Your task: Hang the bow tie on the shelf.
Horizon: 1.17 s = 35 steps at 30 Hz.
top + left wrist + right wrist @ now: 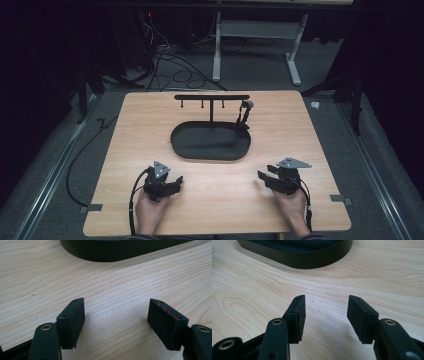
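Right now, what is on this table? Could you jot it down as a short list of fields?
surface: wooden table
centre: black oval tray with a T-shaped hanging stand
on stand: small dark item hanging at its right end
left gripper: open, empty, near the front edge
right gripper: open, empty, near the front edge

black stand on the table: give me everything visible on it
The black stand has an oval tray base, matte and dark, with a thin upright post carrying a horizontal bar with small pegs underneath. A dark watch-like item hangs at its right end. It sits mid-table, beyond both grippers, which are clear of it.
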### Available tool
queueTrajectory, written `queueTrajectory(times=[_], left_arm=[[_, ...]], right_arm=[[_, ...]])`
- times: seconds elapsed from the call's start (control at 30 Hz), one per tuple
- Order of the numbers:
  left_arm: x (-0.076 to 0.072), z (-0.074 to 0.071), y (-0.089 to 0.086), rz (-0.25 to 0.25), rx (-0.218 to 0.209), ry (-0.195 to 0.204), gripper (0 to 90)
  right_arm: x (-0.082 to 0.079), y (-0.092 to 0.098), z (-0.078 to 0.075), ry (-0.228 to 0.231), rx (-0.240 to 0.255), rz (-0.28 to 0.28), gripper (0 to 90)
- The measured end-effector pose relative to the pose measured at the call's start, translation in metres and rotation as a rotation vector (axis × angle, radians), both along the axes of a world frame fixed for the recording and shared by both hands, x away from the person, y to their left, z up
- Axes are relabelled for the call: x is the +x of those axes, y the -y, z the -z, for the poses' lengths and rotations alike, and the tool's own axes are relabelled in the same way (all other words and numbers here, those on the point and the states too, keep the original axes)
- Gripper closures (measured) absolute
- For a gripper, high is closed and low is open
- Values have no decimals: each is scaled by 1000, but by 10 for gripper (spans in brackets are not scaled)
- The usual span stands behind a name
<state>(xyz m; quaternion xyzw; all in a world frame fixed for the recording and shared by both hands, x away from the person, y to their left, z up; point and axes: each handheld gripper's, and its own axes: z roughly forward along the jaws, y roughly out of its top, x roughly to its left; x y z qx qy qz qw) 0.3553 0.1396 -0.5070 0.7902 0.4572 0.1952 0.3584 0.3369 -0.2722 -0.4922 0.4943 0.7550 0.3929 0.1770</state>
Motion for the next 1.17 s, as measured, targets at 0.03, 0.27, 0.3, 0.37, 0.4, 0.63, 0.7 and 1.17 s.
queueTrajectory(times=[0.03,0.27,0.3,0.37,0.4,0.63,0.7,1.17], left_arm=[[0,0,0,0,0,0,307],[0,0,0,0,0,0,307],[0,0,0,0,0,0,307],[0,0,0,0,0,0,307],[0,0,0,0,0,0,307],[0,0,0,0,0,0,307],[0,0,0,0,0,0,307],[0,0,0,0,0,0,307]], right_arm=[[0,0,0,0,-3,-2,507],[1,-3,4,-4,-21,-7,501],[2,-3,4,-5,-25,-9,500],[2,-4,5,-8,-28,-9,498],[2,-4,5,-8,-31,-9,497],[2,-7,9,-16,-60,-14,486],[2,-9,10,-19,-77,-18,482],[1,-16,10,6,-148,-46,452]])
